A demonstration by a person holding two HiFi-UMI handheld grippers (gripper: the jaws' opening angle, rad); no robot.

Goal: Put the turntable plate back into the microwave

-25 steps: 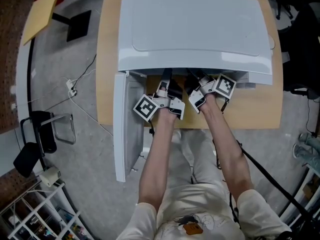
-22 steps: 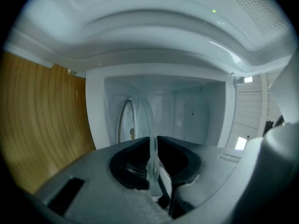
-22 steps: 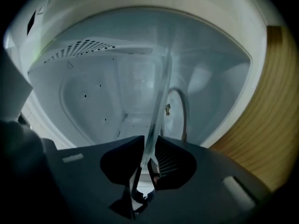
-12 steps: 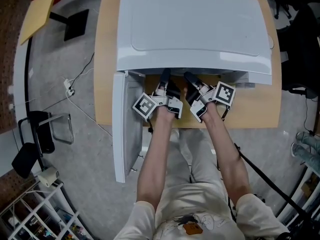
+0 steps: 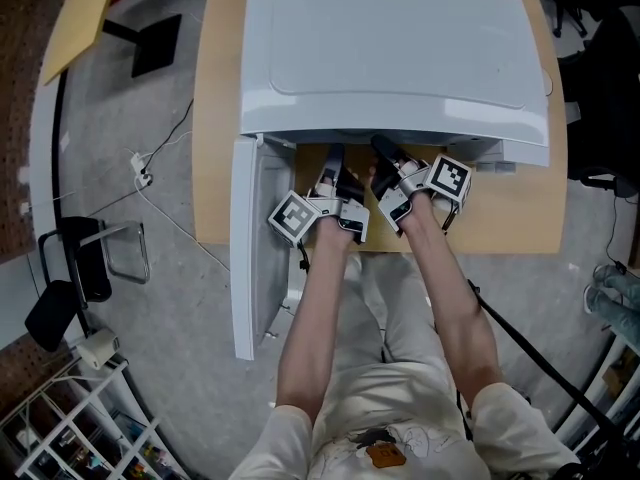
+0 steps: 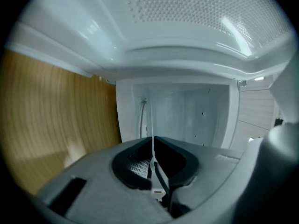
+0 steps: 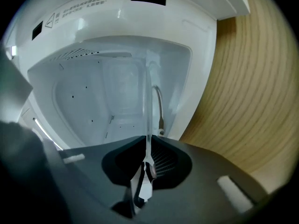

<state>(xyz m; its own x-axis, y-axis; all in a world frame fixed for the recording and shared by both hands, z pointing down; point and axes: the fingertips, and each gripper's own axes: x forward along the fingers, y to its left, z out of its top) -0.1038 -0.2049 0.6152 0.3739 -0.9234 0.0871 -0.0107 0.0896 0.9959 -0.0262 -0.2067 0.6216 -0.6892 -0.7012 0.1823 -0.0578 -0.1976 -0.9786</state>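
my left gripper (image 6: 153,160) and right gripper (image 7: 146,166) pinch the clear turntable plate (image 7: 148,120) by its rim (right jaws have just been closing on it), seemingly at the microwave (image 5: 395,48) mouth; next i lower it level inside.

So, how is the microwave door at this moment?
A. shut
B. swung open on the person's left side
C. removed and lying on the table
B: in the head view the microwave door stands swung out from the left edge of the microwave.
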